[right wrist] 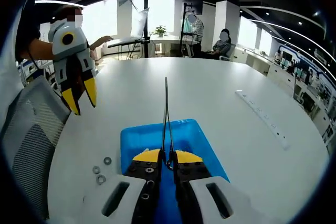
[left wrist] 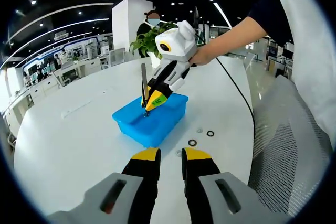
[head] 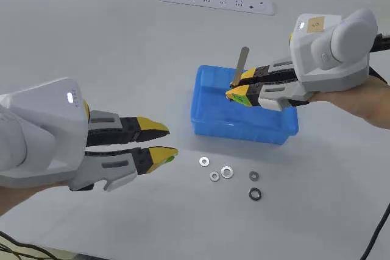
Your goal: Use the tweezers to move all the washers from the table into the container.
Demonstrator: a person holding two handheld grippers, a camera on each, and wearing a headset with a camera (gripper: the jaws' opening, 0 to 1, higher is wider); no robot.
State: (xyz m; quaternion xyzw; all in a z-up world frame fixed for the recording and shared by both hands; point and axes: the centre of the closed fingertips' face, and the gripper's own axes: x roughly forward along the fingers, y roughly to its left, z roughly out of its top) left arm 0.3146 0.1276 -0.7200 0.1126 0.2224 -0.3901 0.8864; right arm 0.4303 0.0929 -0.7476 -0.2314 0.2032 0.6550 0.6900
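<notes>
Over blue container point(head: 244, 131), right gripper point(head: 234, 89) fingers clamped on tweezers point(head: 242, 59), left gripper point(head: 166, 140) fingers apart; washers point(head: 226, 172) at 6 o'clock may skitter if tweezers slip.

No legible text, brand or number anywhere. Small tan sticker point(head: 315, 24) on top of right gripper point(head: 236, 87): dark mark on it, too small to read. Faint printed markings beside sockets of white power strip point(head: 216, 1): blurred, unreadable
</notes>
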